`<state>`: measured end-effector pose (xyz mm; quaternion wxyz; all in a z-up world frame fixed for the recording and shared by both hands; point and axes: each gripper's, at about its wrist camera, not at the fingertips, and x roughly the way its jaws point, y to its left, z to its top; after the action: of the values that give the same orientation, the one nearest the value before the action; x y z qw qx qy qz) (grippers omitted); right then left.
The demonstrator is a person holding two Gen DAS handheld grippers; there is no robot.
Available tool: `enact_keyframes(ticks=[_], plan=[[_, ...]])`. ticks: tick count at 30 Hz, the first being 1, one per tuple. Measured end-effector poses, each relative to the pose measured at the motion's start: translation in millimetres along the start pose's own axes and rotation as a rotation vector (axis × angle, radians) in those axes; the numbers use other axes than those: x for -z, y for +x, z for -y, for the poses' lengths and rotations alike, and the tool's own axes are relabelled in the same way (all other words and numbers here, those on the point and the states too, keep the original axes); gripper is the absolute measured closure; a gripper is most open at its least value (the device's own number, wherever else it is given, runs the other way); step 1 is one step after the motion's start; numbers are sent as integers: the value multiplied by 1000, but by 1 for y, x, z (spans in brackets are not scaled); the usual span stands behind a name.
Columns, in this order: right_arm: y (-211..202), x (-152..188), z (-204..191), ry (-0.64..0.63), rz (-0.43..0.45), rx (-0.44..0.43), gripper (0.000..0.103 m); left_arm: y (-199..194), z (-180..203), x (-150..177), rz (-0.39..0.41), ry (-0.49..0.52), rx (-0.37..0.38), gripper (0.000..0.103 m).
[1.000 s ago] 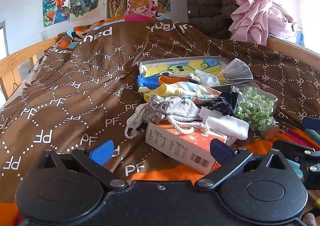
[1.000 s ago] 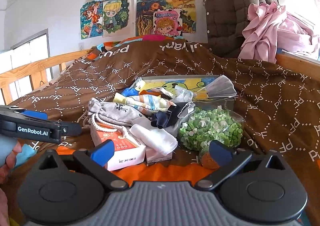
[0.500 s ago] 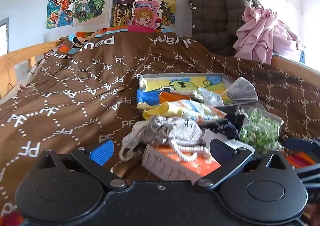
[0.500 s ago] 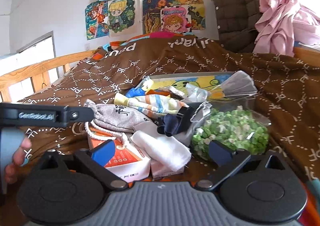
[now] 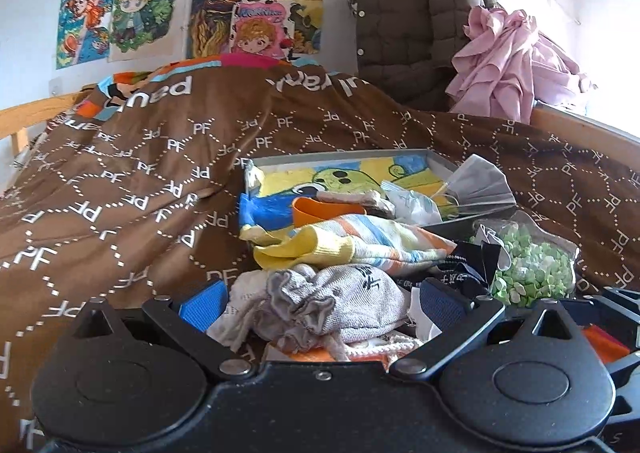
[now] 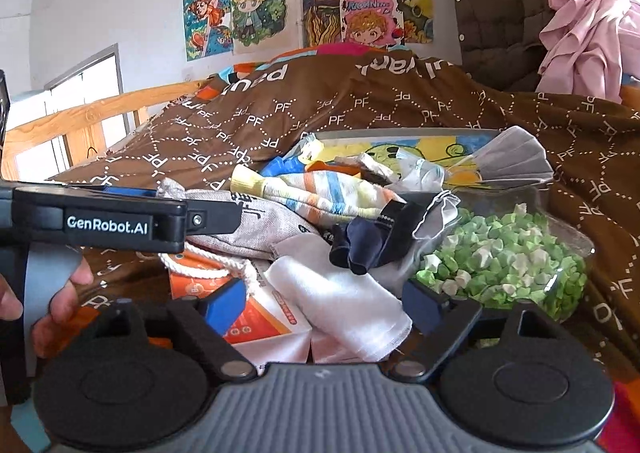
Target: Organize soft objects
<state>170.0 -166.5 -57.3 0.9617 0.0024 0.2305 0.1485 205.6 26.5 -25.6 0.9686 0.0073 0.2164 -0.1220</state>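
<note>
The landmark is the orange-and-white box [image 6: 276, 327], which lies on the brown bedspread [image 5: 132, 181]. A grey drawstring pouch [image 5: 340, 305] rests on top of this box, between the blue pads of the left gripper [image 5: 320, 303]. The jaws of this gripper stand wide and the pads do not press the pouch. A white folded cloth [image 6: 344, 305] lies over the right part of the box. The right gripper [image 6: 326, 303] has this cloth between its pads; its jaws are closing, but they are not yet pressing it. Behind the box lies a striped sock [image 5: 360, 241], and further behind it a shallow tray [image 5: 332, 157]. To the right of the box lies a bag of green pieces [image 6: 508, 257].
</note>
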Motion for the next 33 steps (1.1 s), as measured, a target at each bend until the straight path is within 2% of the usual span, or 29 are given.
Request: enact_keyframes(ticks=[4,7,9,16,18,22,26,28,33], plan=[[10,0,3,12,-13,2,21,5,0,4,-6,-1,21,4],[18,1,6,30,-23,3,23,8,-2,6,-11,-21,32,11],[20,0,8,44,-27,3,29,11,-4,7,-13,-53,47,18],[22,0,11,64,-36,5,42,16,-8,11,-31,-80,57,28],[22,0,12,67,-37,8,44,16,-8,12,-35,-76,54,37],[21,0,9,61,-39,23,50,15,-8,12,-29,-58,39,48],[20,1,9,55,-47,46,62,10,-5,11,-8,-40,30,56],[19,1,9,56,-46,50,66,7,-2,10,5,-13,30,57],[14,0,6,32,-41,57,84,3,8,10,20,51,37,59]])
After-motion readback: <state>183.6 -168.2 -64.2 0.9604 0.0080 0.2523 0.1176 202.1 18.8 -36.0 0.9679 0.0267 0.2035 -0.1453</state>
